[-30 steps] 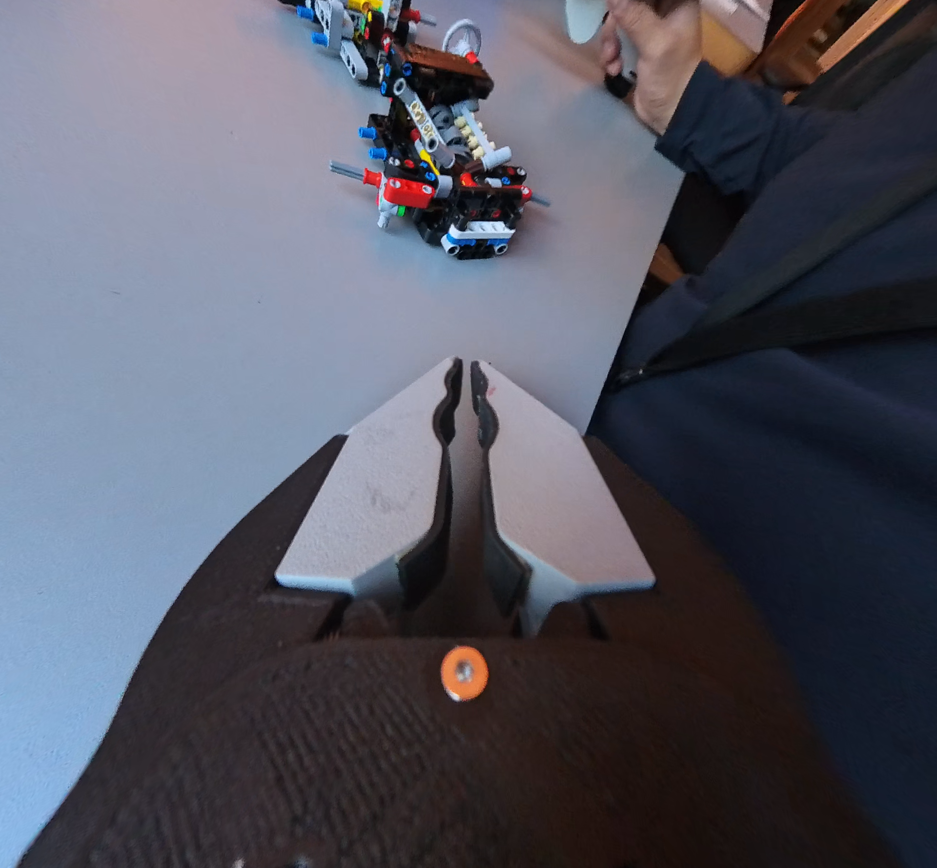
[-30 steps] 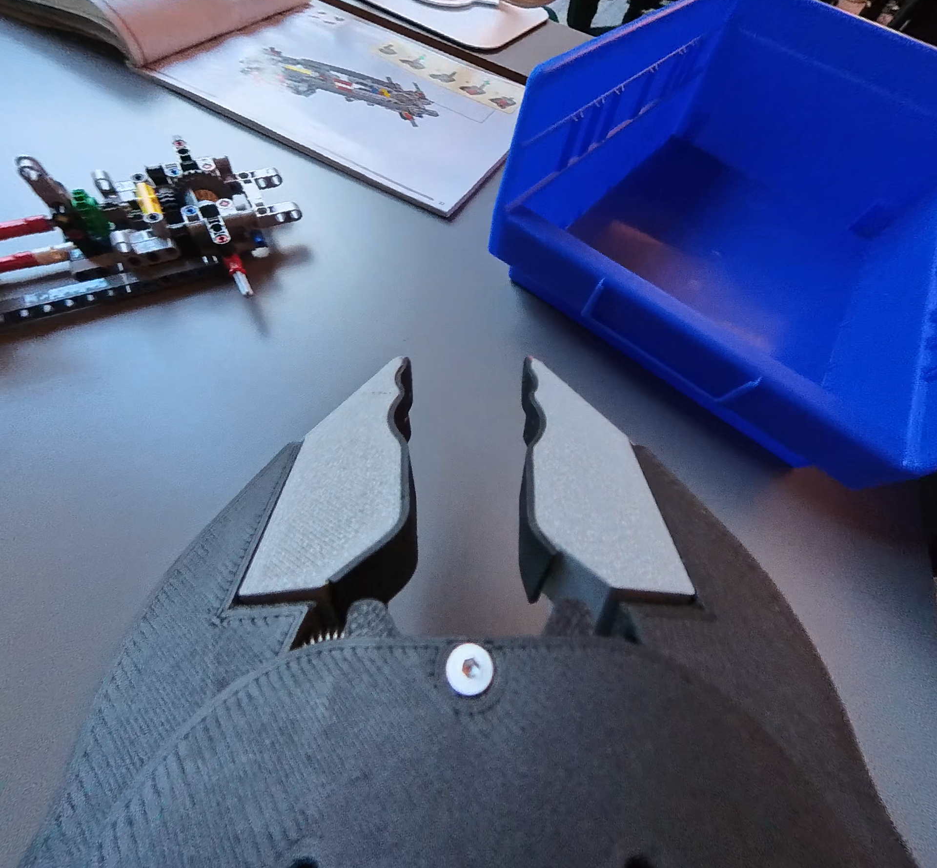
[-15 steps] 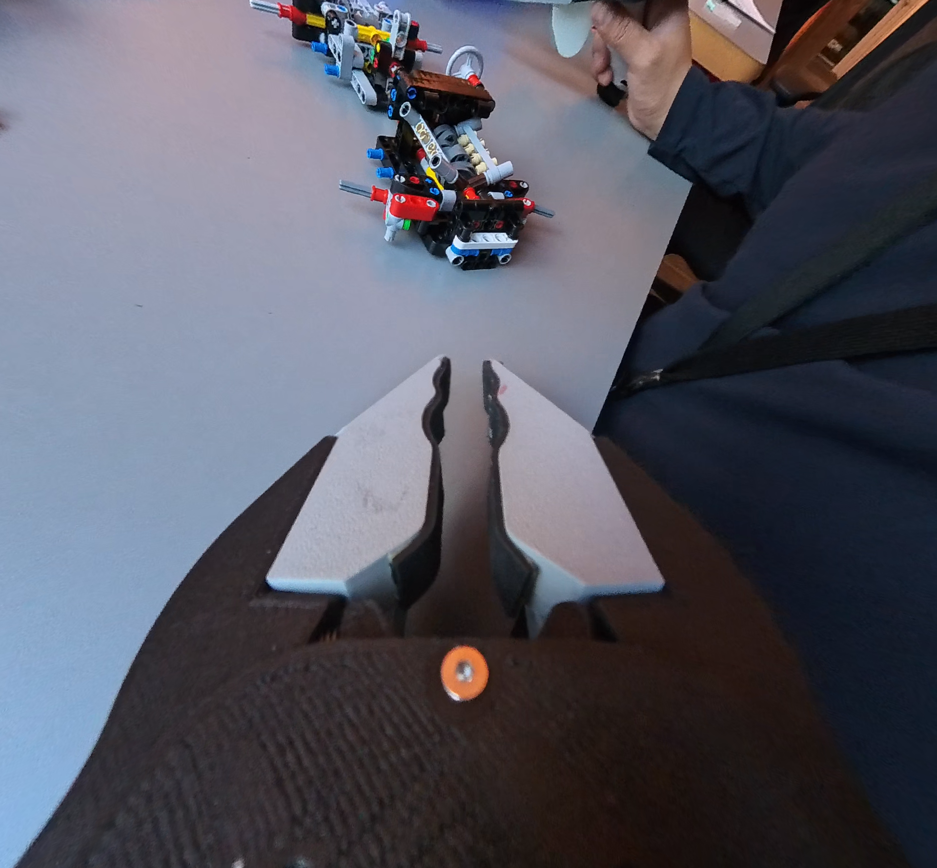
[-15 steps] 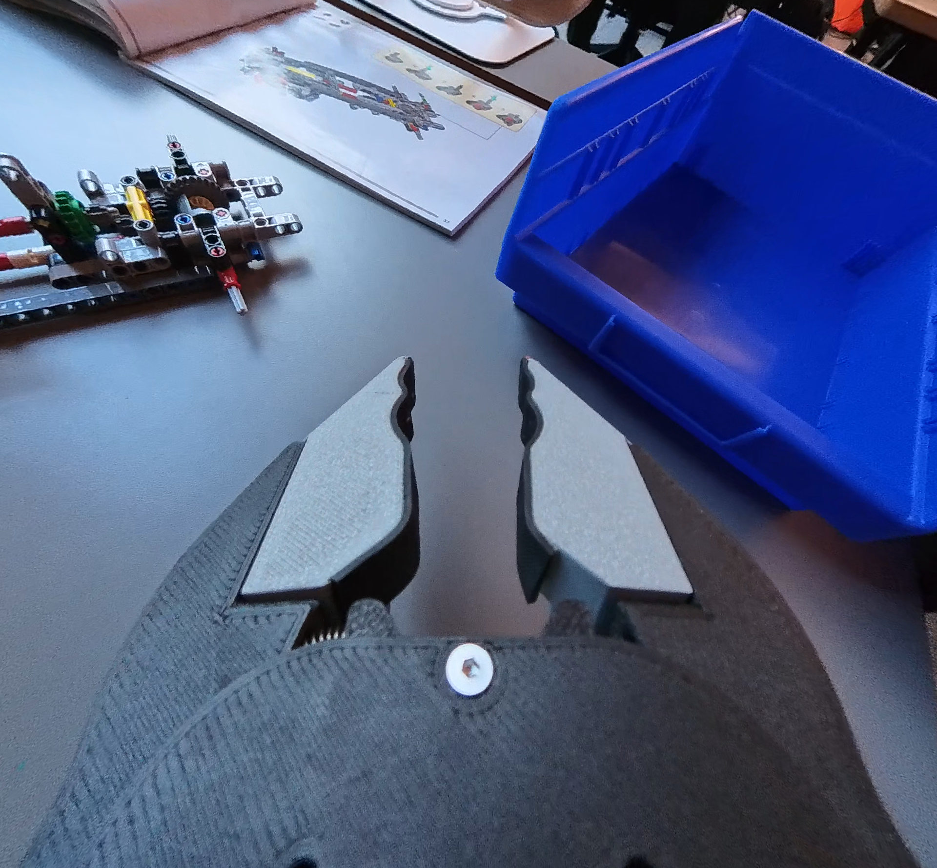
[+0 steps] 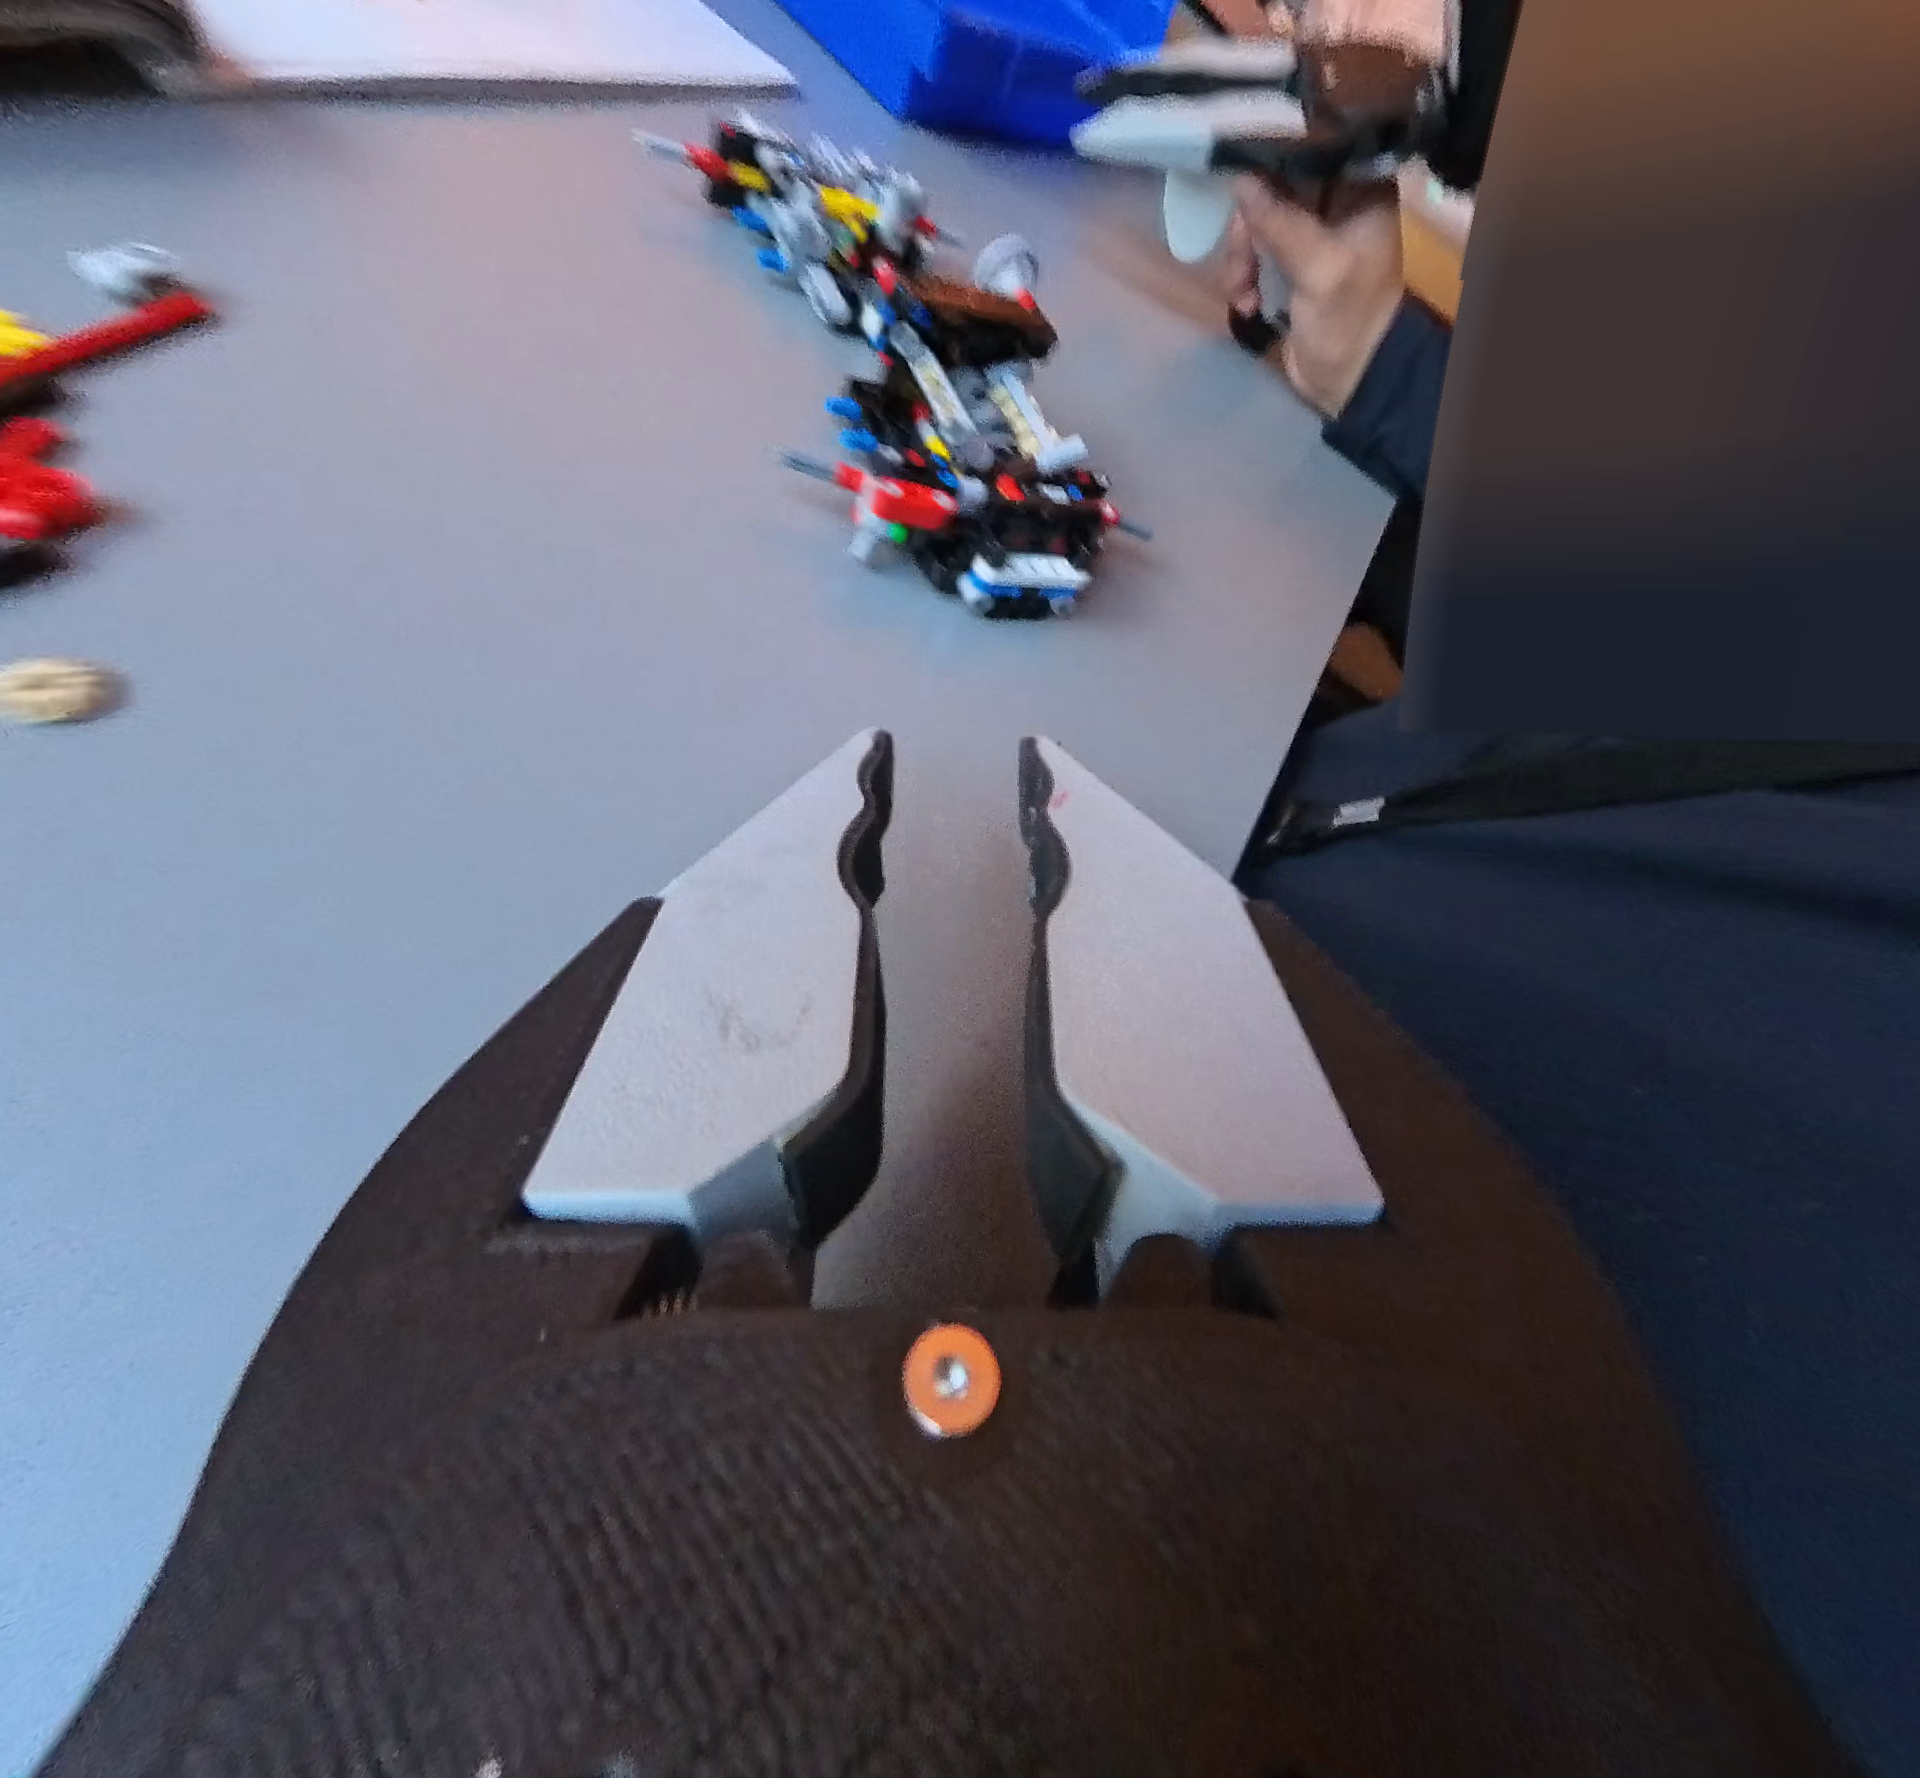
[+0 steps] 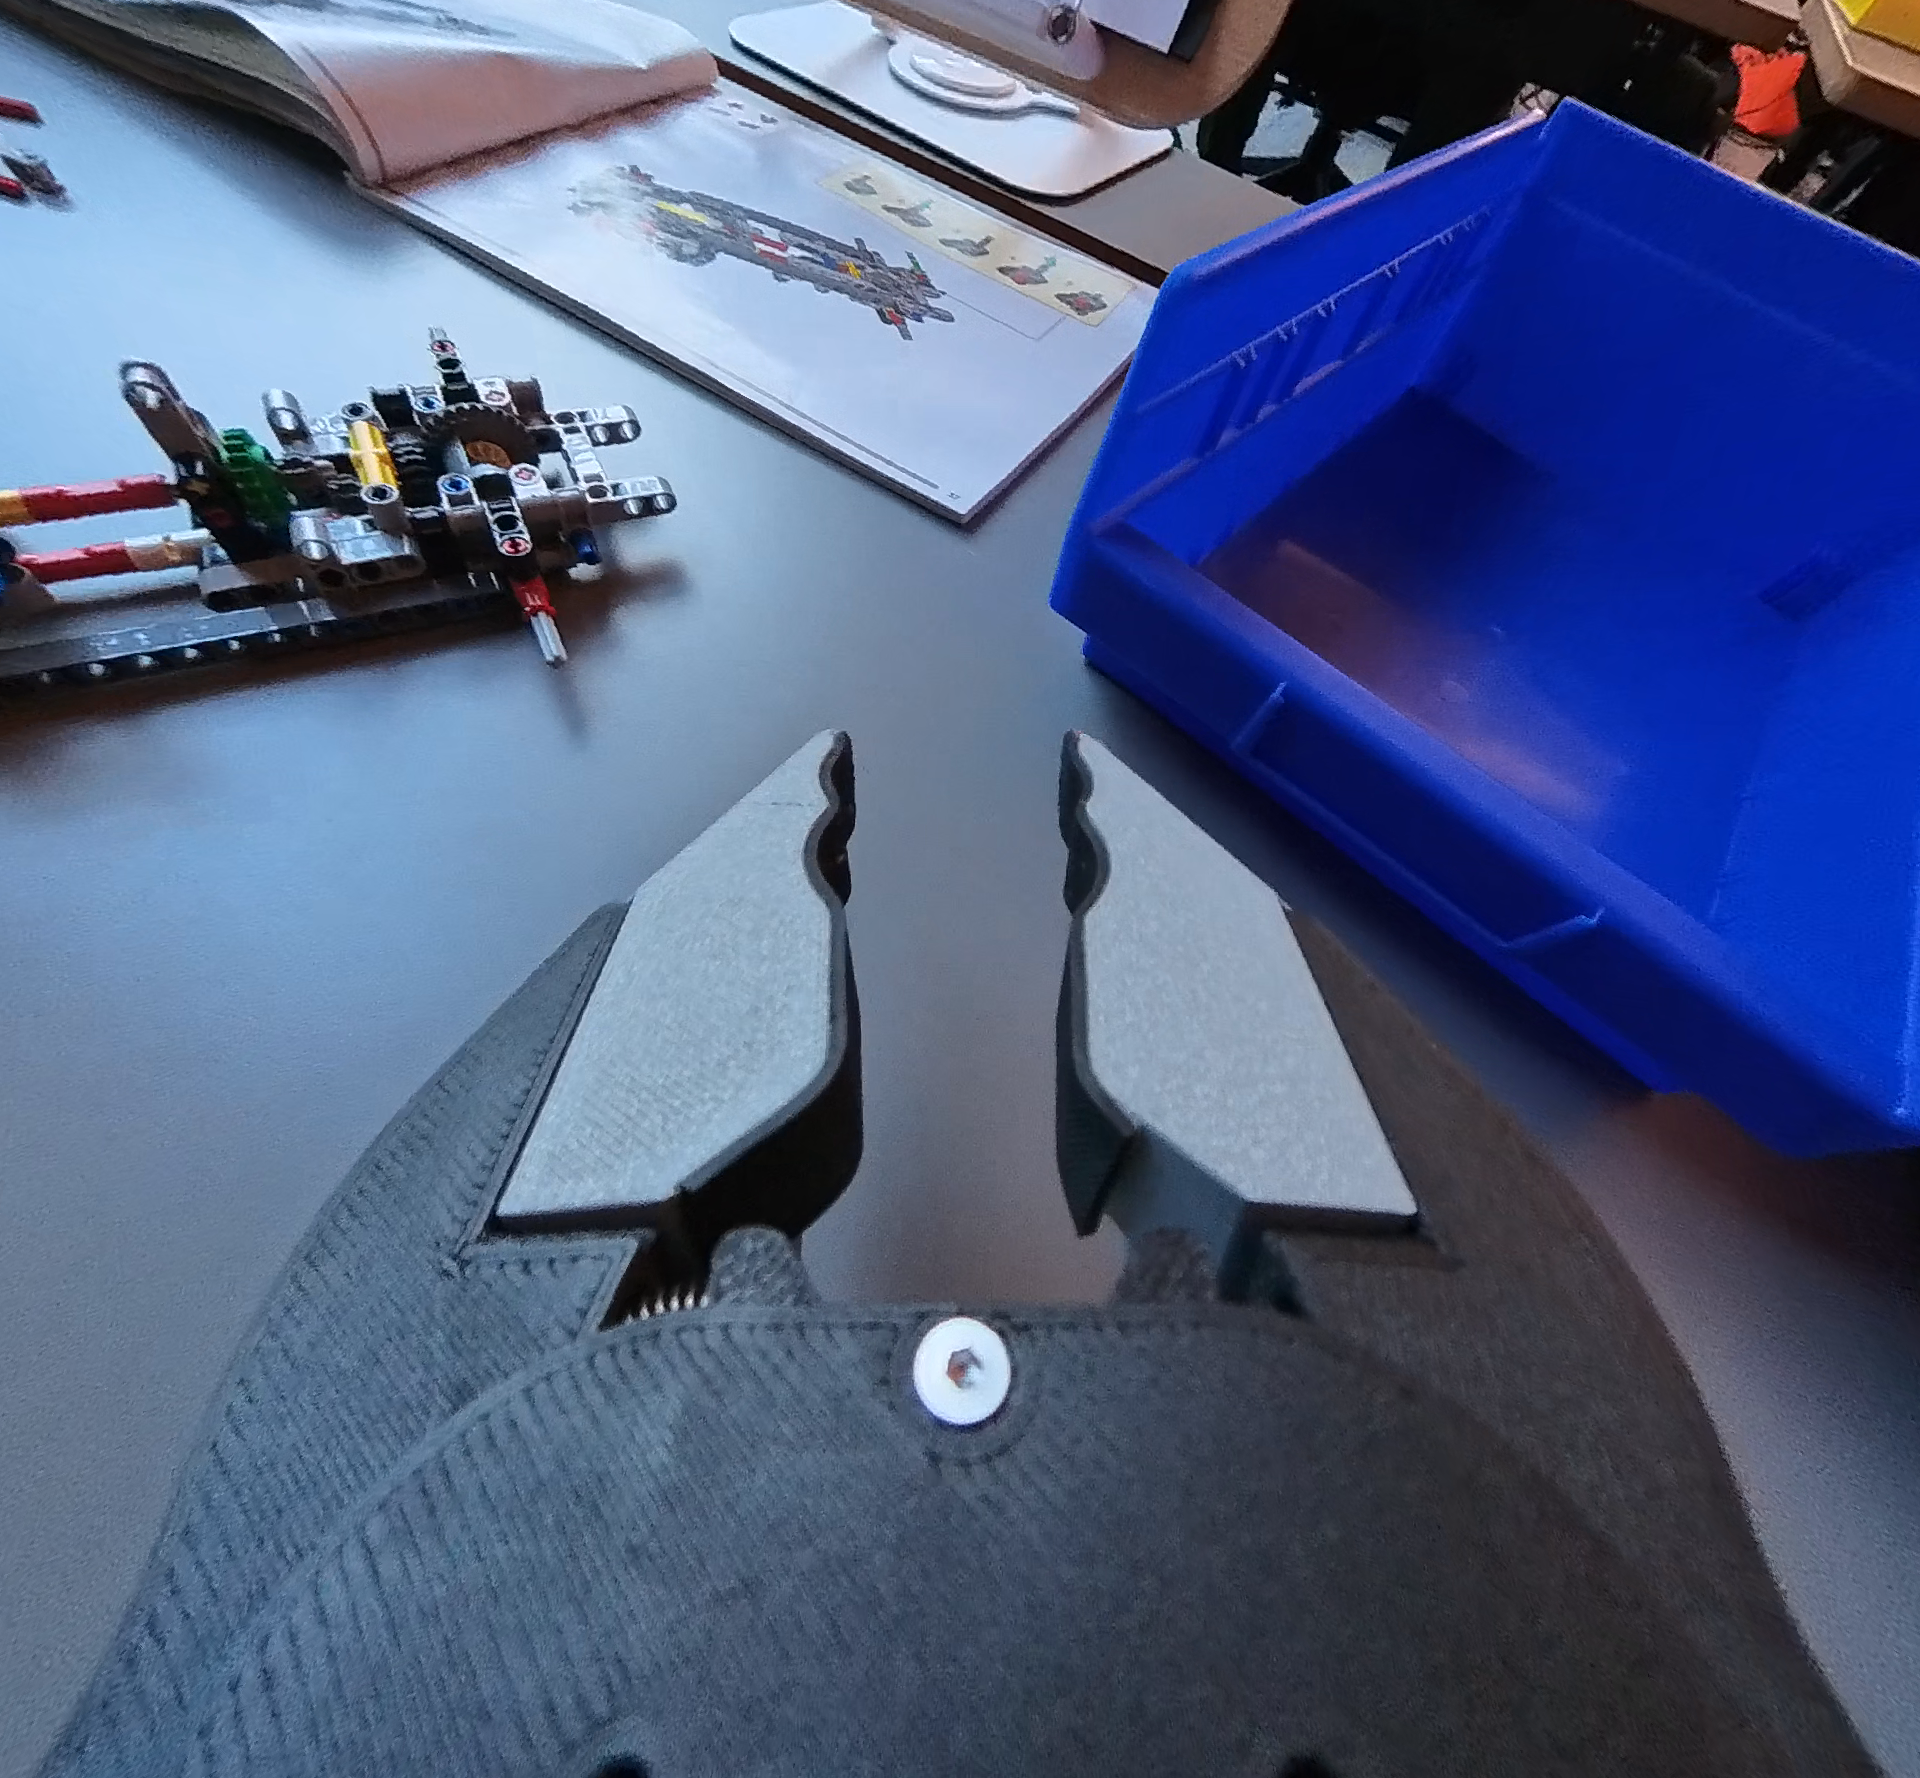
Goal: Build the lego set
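My left gripper (image 5: 954,757) is open and empty, low over the grey table (image 5: 416,793) near its right edge. Ahead of it lies a long brick-built chassis (image 5: 935,419) of black, grey, red and yellow parts. My right gripper (image 6: 954,757) is open and empty above the table, between the far end of the chassis (image 6: 416,502) at its left and a blue bin (image 6: 1558,585) at its right. The right gripper also shows far off in the left wrist view (image 5: 1195,139), held by a hand (image 5: 1320,294).
An open instruction booklet (image 6: 644,211) lies behind the chassis. A monitor stand (image 6: 956,97) is at the back. Loose red and yellow parts (image 5: 62,398) and a tan round piece (image 5: 57,689) lie at the left. A person in dark clothing (image 5: 1610,1105) sits at the table's right edge. Across from one pair of fingers to the other is roughly 40 cm. The right gripper is farther from the tan round piece (image 5: 57,689), some 45 cm, than the left, some 15 cm.
My left gripper's jaws have opened from shut with nothing between them, and its view has swung left. My right gripper has drawn back a little from the bin and narrowed slightly.
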Demonstrator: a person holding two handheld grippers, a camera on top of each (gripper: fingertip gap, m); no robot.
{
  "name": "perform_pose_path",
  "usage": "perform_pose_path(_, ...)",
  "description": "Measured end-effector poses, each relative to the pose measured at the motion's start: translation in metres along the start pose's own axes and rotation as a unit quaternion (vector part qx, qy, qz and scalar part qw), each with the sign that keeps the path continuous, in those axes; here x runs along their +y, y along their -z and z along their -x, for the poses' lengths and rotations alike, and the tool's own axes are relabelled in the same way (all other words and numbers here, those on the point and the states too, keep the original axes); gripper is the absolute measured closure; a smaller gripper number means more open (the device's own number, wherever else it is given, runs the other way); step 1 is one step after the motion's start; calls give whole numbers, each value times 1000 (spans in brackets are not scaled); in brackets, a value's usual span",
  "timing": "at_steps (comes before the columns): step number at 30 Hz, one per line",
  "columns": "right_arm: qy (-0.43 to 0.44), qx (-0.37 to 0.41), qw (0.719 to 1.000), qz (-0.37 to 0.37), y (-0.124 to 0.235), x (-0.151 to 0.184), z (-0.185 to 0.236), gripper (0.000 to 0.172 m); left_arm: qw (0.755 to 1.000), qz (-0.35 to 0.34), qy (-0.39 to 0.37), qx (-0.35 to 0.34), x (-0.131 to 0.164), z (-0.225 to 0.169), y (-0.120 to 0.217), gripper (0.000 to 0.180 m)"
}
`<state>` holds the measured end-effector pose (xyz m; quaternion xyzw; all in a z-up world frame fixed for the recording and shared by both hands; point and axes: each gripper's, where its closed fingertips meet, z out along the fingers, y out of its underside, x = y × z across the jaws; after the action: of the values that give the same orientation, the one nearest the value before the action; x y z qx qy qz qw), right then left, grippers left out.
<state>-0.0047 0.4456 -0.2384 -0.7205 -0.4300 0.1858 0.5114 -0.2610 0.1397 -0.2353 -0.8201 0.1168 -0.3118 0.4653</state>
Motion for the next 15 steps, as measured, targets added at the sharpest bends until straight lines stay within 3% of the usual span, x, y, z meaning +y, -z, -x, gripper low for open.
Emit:
perform_pose_path(3, -6, -13, 1000, -14, 3, -4, 3, 135, 994, -26, -7, -108, -25, 46, 61, 156)
perform_pose_path(7, -14, -38, 999, -31, 5, -9, 9, 135, 938, 120, -25, -325, 5, 139, 158, 156)
perform_pose_path(10, -19, -56, 997, -49, 10, -14, 15, 134, 928, 196, 20, -316, 37, 159, 184, 160)
perform_pose_path(15, -24, -79, 994, -73, 19, -21, 26, 134, 921, 238, 15, -309, 54, 164, 182, 160)
